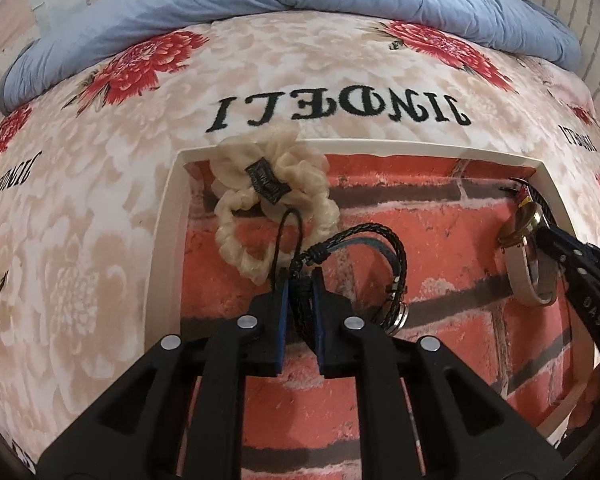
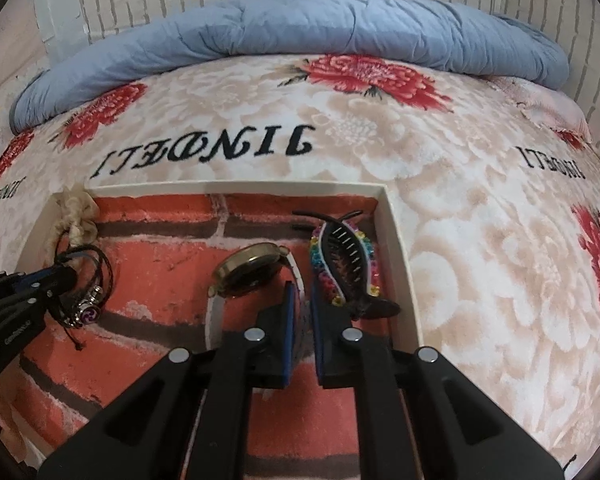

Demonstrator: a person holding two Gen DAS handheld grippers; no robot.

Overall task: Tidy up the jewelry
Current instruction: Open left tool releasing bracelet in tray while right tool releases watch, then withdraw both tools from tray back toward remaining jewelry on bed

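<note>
Inside the white tray (image 1: 168, 216) on the bed, the left hand-held gripper (image 1: 301, 280) is clamping the braided bracelet (image 1: 364, 240) while the right hand-held gripper (image 2: 301, 300) is clamping the watch (image 2: 252, 274) strap, so each likely needs gentle placing next.

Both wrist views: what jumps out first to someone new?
A white tray lined with red brick print sits on a floral blanket. The left gripper is shut on a black braided bracelet beside a cream scrunchie in the tray's far-left corner. The right gripper pinches the white strap of a gold-rimmed watch, next to a rainbow-beaded hair clip along the right wall.
</note>
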